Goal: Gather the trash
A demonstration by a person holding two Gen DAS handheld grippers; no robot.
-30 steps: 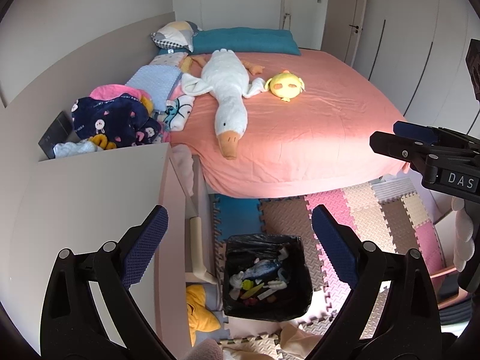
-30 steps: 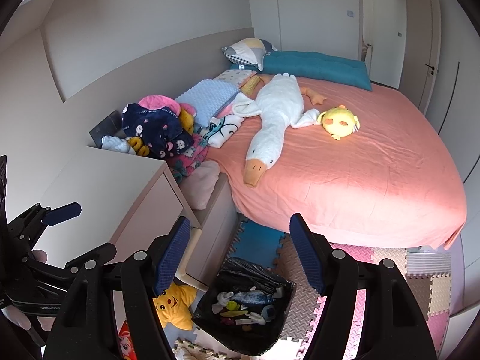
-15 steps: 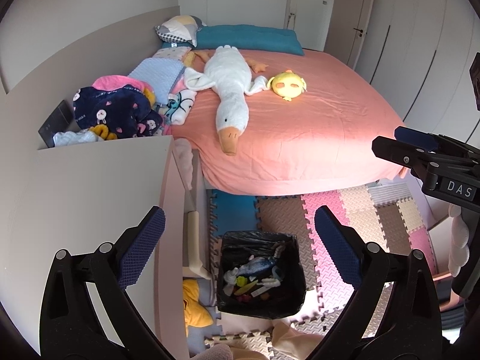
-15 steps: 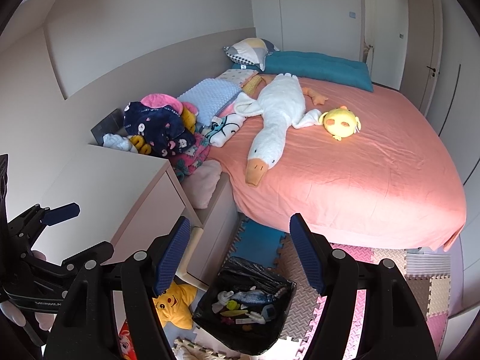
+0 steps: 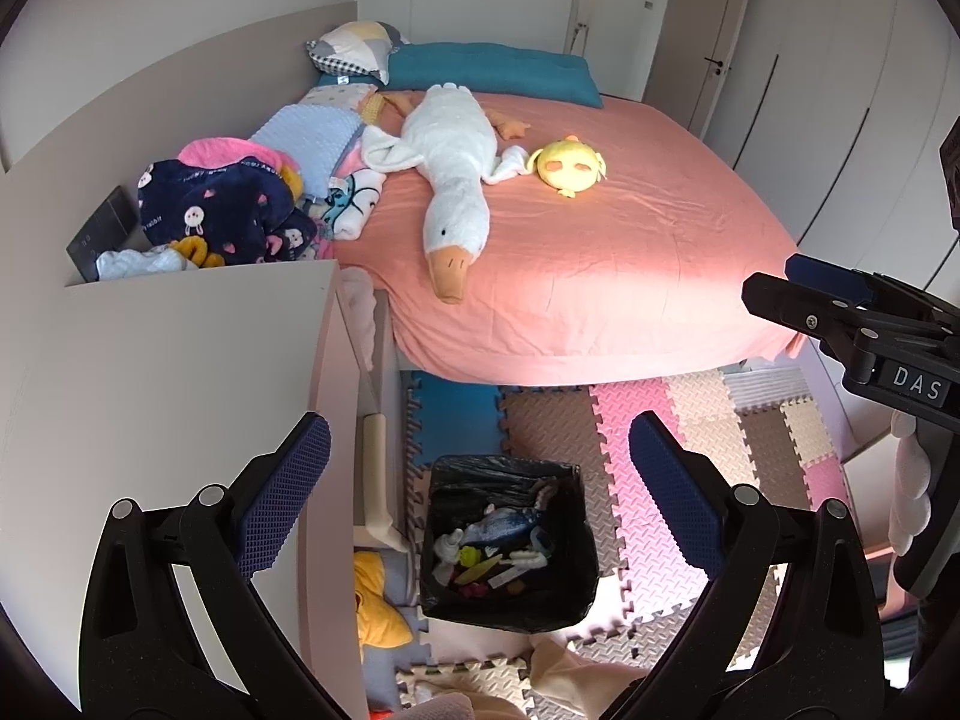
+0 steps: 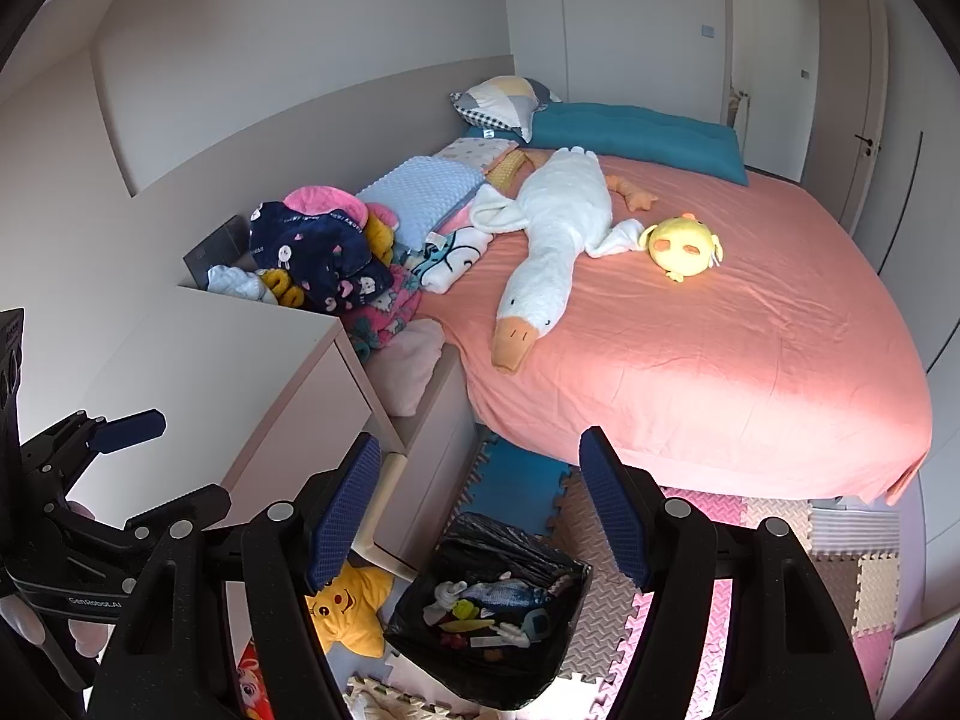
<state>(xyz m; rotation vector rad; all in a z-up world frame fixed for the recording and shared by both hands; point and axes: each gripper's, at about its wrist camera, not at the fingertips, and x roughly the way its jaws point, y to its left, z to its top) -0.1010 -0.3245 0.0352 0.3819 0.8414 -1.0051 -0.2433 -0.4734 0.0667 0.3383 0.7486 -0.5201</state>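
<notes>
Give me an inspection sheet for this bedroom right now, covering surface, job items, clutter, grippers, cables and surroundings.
Surface: foam floor mat, multicoloured tiles, beside the bed.
Job's things: trash bin with black liner, on the mat, already holding mixed scraps.
Clutter: goose plush and yellow plush on the bed; clothes pile behind the cabinet; star plush on the floor.
Grippers: left gripper and right gripper both with jaws open, empty.
Cables: nothing seen.
Surroundings: wardrobe doors, pillows.
</notes>
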